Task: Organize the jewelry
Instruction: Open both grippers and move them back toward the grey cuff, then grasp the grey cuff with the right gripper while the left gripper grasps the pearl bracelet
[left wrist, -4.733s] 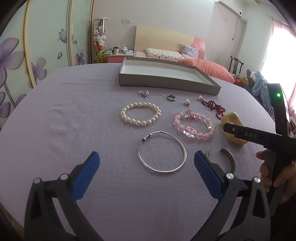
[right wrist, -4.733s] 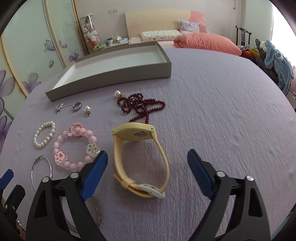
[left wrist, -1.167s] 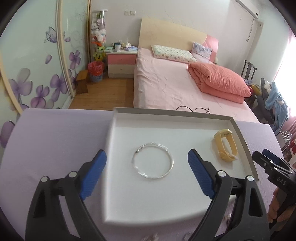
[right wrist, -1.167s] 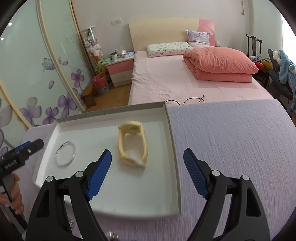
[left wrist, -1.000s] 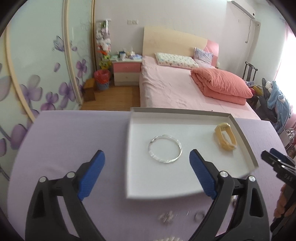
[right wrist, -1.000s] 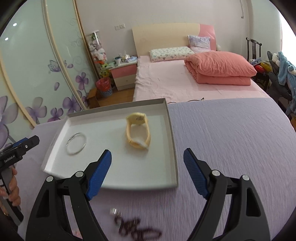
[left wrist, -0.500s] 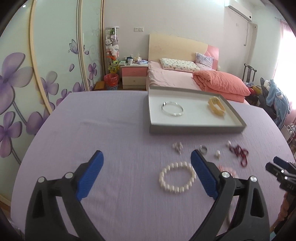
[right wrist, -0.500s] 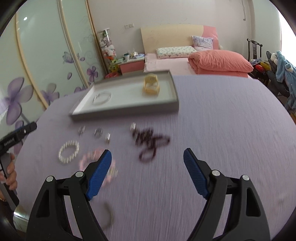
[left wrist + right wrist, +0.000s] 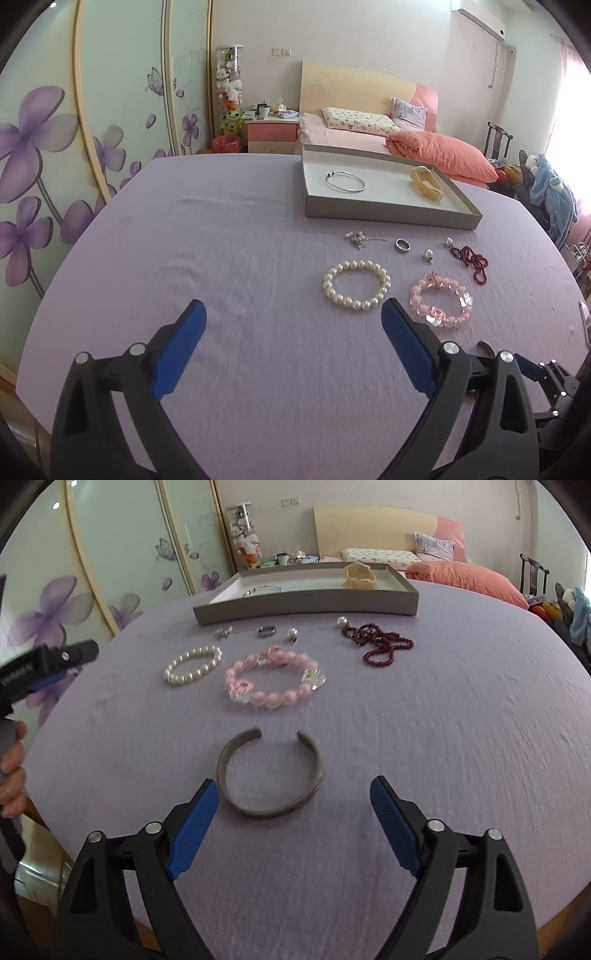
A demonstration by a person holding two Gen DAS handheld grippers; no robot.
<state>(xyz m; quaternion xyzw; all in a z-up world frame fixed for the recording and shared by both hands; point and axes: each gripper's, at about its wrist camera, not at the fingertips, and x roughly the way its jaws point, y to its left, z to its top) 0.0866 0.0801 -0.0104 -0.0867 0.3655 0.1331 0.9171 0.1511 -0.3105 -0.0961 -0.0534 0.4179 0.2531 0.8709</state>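
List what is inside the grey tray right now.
The tray holds a thin silver bangle and a yellow watch. From the right wrist view, the near wall covers part of the floor; the left view shows nothing else inside.

A bedroom in soft daylight. A round surface [image 9: 229, 229] covered in lilac cloth fills the near view. Along the left wall stand sliding wardrobe doors [image 9: 92, 110] of pale frosted glass, painted with large purple flowers. Far across the room sits a bed [image 9: 354, 138] with a cream and pink headboard [image 9: 351, 88], a patterned pillow [image 9: 356, 119] and a folded coral duvet [image 9: 439, 158]. Left of the bed is a pink nightstand [image 9: 272, 133], and beside that a tall clear cylinder of soft toys [image 9: 229, 88]. An air conditioner [image 9: 480, 16] hangs high on the far right wall. A dark chair [image 9: 496, 142] stands near a bright window [image 9: 572, 92] on the right.
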